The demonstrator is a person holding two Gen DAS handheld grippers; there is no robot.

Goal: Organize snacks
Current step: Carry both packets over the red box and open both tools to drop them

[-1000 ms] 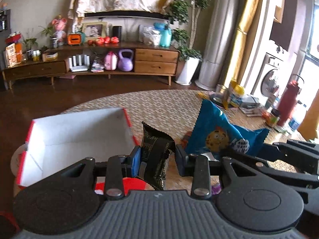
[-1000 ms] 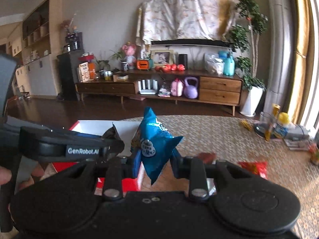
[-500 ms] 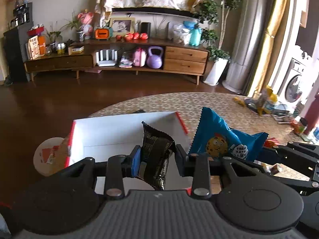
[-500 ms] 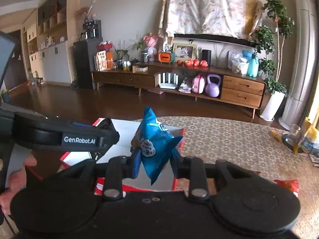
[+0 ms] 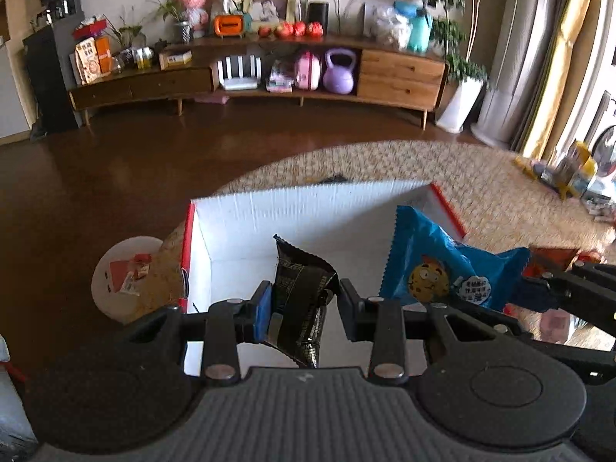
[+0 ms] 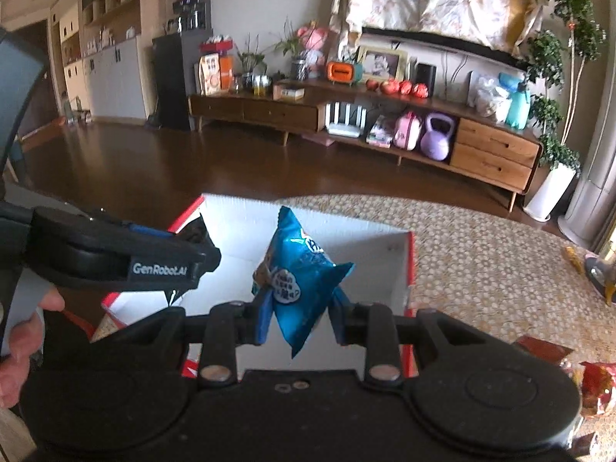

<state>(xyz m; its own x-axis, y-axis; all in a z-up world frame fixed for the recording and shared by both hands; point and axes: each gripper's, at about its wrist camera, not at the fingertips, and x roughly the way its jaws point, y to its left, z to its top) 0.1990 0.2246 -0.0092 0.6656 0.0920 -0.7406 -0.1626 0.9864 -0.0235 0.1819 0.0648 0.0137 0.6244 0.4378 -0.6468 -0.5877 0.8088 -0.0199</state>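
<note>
My left gripper is shut on a black snack packet and holds it over the open white box with red edges. My right gripper is shut on a blue cookie packet and holds it over the same box. The blue packet also shows in the left wrist view, to the right of the black one. The left gripper's side shows in the right wrist view, at the box's left wall.
The box sits on a round table with a woven mat. Red snack packets lie on the mat to the right of the box. A small round stool stands on the floor left of the table.
Both grippers moved left with their packets, from beside the box to above its inside. The box now lies straight ahead in both views.
</note>
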